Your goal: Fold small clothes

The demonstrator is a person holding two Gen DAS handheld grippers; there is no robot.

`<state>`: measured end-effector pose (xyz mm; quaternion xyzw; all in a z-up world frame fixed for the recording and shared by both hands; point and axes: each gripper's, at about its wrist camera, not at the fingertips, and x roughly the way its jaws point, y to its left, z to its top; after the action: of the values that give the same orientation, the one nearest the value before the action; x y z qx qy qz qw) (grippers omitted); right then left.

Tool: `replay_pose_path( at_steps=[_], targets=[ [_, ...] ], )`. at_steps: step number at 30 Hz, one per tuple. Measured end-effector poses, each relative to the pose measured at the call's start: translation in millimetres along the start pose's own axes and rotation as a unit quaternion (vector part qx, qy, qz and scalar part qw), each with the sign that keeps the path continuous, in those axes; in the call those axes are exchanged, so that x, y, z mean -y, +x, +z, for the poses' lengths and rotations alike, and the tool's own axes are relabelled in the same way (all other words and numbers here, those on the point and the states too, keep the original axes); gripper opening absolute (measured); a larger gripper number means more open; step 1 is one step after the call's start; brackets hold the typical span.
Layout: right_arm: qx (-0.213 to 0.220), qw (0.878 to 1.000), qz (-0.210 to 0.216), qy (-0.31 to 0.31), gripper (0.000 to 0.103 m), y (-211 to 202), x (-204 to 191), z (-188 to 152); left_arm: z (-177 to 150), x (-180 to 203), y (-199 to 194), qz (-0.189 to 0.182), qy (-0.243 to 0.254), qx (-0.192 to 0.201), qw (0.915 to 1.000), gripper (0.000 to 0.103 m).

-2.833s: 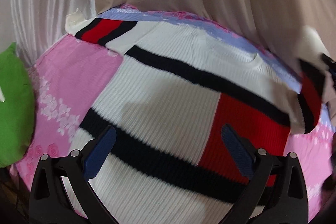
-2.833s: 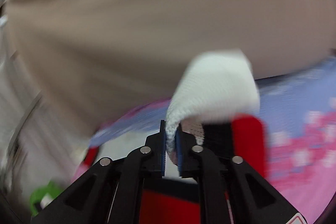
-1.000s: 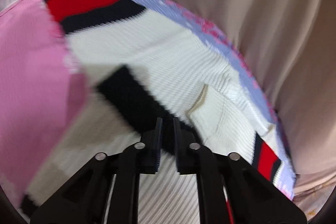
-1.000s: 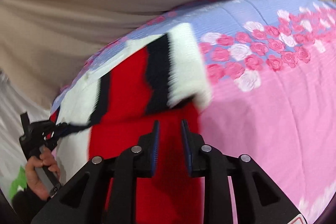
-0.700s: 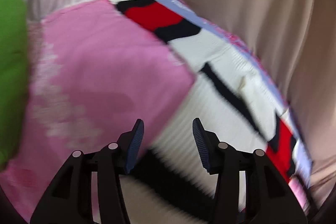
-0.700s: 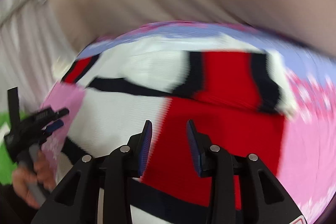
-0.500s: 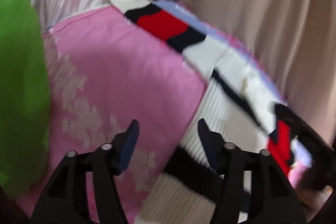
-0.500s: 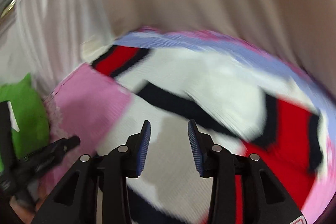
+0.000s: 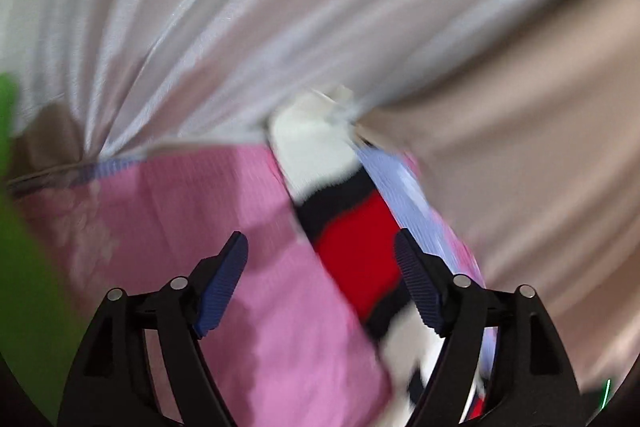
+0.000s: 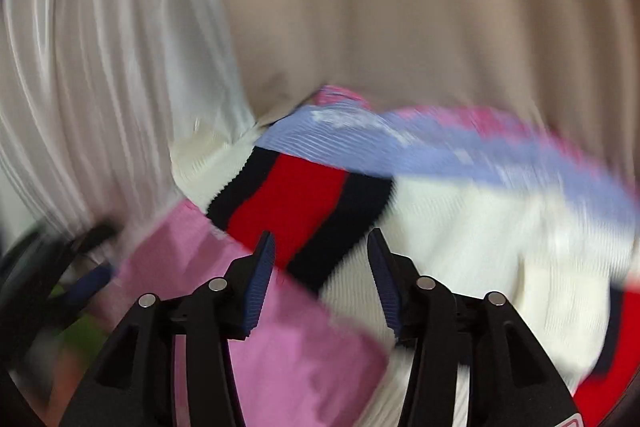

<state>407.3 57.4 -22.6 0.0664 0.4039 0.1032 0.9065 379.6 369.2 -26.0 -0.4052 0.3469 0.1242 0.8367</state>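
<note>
Both views motion-blurred. Left gripper (image 9: 320,283) spread wide, nothing btwn its blue pads (image 9: 222,287), held above the pink sheet (image 9: 192,211). Sweater (image 10: 460,227) lies flat on that sheet: white rib knit w/ black and red bands. In left wrist view only one sleeve (image 9: 344,219) shows, running from a white cuff (image 9: 312,143) at top down thru black-red-black stripes toward the right pad; sleeve end sits at the far edge of the sheet, close to the curtains. Pale blue border (image 9: 404,195) of the sheet runs just beside the sleeve on its right. Right gripper (image 10: 322,275) also spread, empty, pads apart over the same striped sleeve (image 10: 292,203); can't tell whether it touches the knit. In right wrist view the white body of the sweater extends to the right, a red patch (image 10: 616,355) at the lower right edge. White curtain (image 9: 200,27) and beige curtain (image 10: 400,7) hang behind. Green item (image 9: 24,267) at left edge of left view, too blurred to identify. Dark blurred shape at lower left of right view, prob. the other gripper (image 10: 68,267), not sure.
</note>
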Motion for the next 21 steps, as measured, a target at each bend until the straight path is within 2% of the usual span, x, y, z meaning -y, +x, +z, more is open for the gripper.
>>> replay_pose_path(
  at_steps=[1, 4, 7, 11, 12, 14, 15, 16, 17, 18, 19, 21],
  targets=[
    [0.002, 1.000, 0.003, 0.016, 0.049, -15, 8, -16, 12, -5, 21, 0.003, -0.030, 0.007, 0.9995, 0.073],
    [-0.028, 0.999, -0.012, 0.020, 0.050, -54, 30, -78, 31, -11, 61, 0.033, -0.042, 0.014, 0.9985, 0.072],
    [-0.090, 0.995, -0.031, 0.021, 0.050, -88, 58, -139, 41, -19, 90, 0.052, -0.049, 0.021, 0.9972, 0.071],
    [-0.143, 0.985, -0.053, 0.082, 0.050, -124, 97, -193, 42, -30, 121, 0.067, -0.067, 0.011, 0.9954, 0.063],
    [-0.149, 0.982, -0.063, 0.102, 0.050, -131, 106, -202, 42, -30, 123, 0.072, -0.063, 0.026, 0.9951, 0.062],
    [-0.157, 0.974, -0.073, 0.146, 0.050, -147, 124, -218, 46, -22, 130, 0.087, -0.043, 0.038, 0.9945, 0.055],
    [-0.157, 0.972, -0.077, 0.158, 0.050, -151, 130, -222, 46, -19, 132, 0.091, -0.033, 0.045, 0.9943, 0.045],
    [-0.154, 0.970, -0.081, 0.168, 0.050, -158, 134, -226, 48, -15, 138, 0.080, -0.018, 0.038, 0.9959, 0.016],
    [-0.150, 0.970, -0.084, 0.171, 0.050, -165, 136, -229, 51, -15, 143, 0.071, -0.011, 0.023, 0.9971, 0.008],
    [-0.147, 0.970, -0.090, 0.170, 0.050, -168, 139, -230, 52, -13, 145, 0.069, -0.008, 0.018, 0.9974, 0.008],
    [-0.144, 0.971, -0.094, 0.167, 0.050, -172, 139, -232, 51, -7, 139, 0.069, -0.002, 0.033, 0.9971, 0.007],
    [-0.138, 0.972, -0.098, 0.162, 0.050, -177, 139, -231, 45, 13, 119, 0.040, 0.015, 0.054, 0.9976, 0.006]
  ],
)
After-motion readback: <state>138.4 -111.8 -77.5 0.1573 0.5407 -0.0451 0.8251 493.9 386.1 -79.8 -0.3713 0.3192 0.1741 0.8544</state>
